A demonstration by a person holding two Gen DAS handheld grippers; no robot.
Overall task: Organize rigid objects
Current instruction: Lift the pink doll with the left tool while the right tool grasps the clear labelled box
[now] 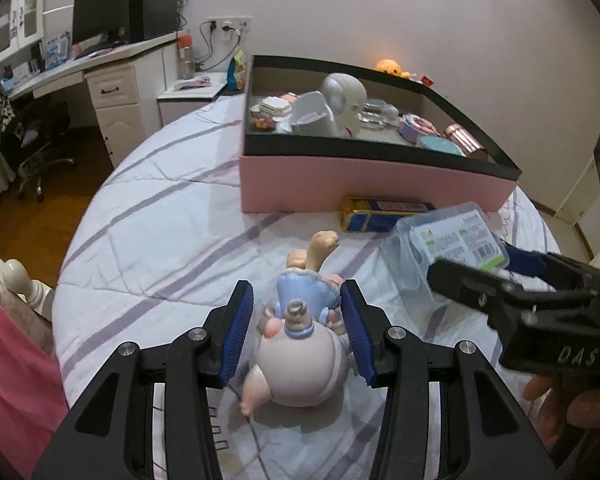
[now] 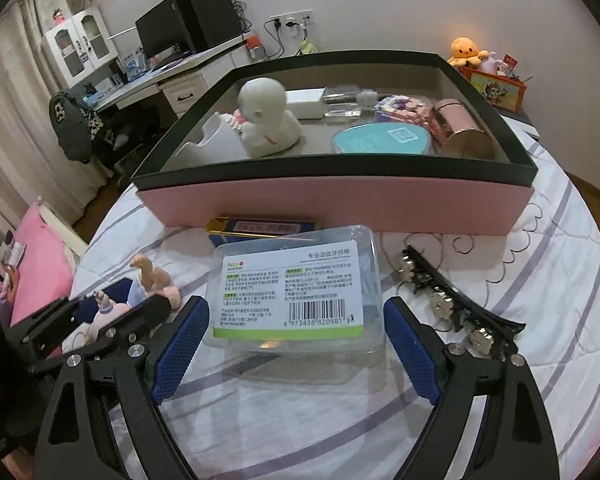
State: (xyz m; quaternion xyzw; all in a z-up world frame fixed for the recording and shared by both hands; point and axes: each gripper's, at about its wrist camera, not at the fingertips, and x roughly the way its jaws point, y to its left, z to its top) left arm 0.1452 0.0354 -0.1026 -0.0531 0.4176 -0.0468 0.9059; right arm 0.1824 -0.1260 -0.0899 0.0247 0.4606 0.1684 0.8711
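Observation:
A pastel figurine point(image 1: 300, 356) with a blue dress lies on the striped bedspread, and my left gripper point(image 1: 298, 332) is shut on its body. The same figurine point(image 2: 104, 316) and left gripper point(image 2: 108, 308) show at the lower left of the right wrist view. A clear plastic box point(image 2: 296, 280) with a white and green label lies flat between the fingers of my right gripper point(image 2: 296, 344), which is open with gaps on both sides. The clear box point(image 1: 452, 240) and right gripper point(image 1: 472, 264) also sit at the right of the left wrist view.
A pink storage box point(image 2: 340, 204) with a black rim stands beyond, holding a white round-headed figure point(image 2: 264, 116), a teal lid point(image 2: 380, 140) and a pink cylinder point(image 2: 460, 128). A blue and gold carton point(image 2: 260, 228) lies against its front. A black jewelled hair clip point(image 2: 444, 300) lies right of the clear box.

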